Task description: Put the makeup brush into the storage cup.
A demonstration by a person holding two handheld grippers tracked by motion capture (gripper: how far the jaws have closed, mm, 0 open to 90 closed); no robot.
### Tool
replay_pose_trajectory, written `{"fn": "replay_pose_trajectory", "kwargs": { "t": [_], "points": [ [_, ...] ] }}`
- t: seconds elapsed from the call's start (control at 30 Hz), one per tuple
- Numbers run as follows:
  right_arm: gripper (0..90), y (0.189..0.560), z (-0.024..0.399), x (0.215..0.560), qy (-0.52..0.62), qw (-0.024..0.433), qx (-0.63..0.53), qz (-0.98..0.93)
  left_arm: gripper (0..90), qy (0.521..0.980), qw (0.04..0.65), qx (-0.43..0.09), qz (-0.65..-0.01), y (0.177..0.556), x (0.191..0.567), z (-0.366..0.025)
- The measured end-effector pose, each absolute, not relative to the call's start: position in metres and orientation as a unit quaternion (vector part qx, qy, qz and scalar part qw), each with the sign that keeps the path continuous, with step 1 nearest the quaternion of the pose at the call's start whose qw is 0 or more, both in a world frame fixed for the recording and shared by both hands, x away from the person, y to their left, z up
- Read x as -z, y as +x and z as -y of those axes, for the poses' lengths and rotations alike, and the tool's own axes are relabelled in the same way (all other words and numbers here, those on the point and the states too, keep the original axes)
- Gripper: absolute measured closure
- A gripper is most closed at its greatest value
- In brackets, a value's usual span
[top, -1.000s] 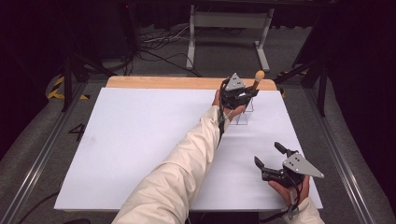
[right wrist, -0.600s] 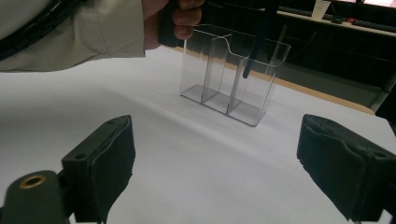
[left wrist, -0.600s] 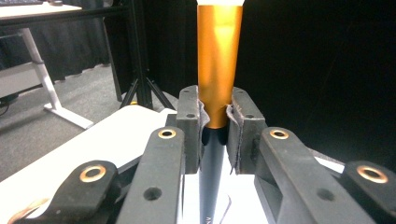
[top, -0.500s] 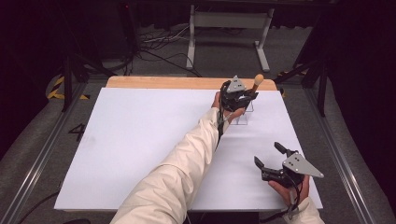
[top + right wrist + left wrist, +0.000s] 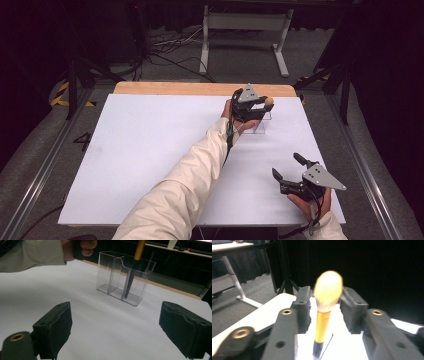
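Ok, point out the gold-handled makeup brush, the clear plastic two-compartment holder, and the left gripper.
Gold-handled makeup brush [image 5: 322, 325]: left gripper view, on the gold ferrule.
Clear plastic two-compartment holder [image 5: 110, 275]: right gripper view, on the front wall of its empty compartment.
Left gripper [image 5: 325, 308]: left gripper view, midway between its parted jaws.

No readable txt, labels, brands or nos. on anything in frames.

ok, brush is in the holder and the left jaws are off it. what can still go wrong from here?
1. The makeup brush leans in the clear holder, and its head sits between the left gripper's just-opened jaws. Pulling away sideways could snag it and drag it out.
2. The holder looks light and stands near the table's far edge; a knock might tip it.
3. The right gripper waits open and well clear, so it poses little risk.
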State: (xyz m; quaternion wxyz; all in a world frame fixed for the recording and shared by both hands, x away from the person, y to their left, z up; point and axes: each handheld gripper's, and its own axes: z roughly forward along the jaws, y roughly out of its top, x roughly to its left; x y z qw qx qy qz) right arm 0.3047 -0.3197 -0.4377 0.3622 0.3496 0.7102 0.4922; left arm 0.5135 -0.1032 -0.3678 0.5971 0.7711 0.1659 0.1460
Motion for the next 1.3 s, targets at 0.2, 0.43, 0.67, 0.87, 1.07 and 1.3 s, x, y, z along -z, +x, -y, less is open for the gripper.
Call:
{"fn": "replay_pose_trajectory", "kwargs": {
  "t": [0.2,0.43,0.67,0.87,1.07,1.3],
  "points": [
    [11.9,0.305,0.320,0.438,0.352,0.364,-0.490,-0.710,38.8,0.772,0.595,-0.162,-0.156,0.503,0.360,0.082],
    [11.9,0.305,0.319,0.439,0.351,0.363,-0.485,-0.715,18.7,0.773,0.587,-0.190,-0.147,0.489,0.350,0.060],
    [12.0,0.305,0.320,0.441,0.352,0.362,-0.482,-0.716,9.5,0.775,0.580,-0.206,-0.141,0.481,0.345,0.046],
    [12.0,0.306,0.319,0.441,0.352,0.361,-0.478,-0.719,5.5,0.775,0.580,-0.210,-0.136,0.476,0.342,0.035],
    [12.0,0.305,0.319,0.441,0.352,0.362,-0.479,-0.718,4.0,0.784,0.570,-0.214,-0.118,0.468,0.341,0.028],
    [12.0,0.304,0.319,0.442,0.352,0.359,-0.479,-0.720,3.3,0.786,0.566,-0.221,-0.112,0.458,0.342,0.019]
  ]
}}
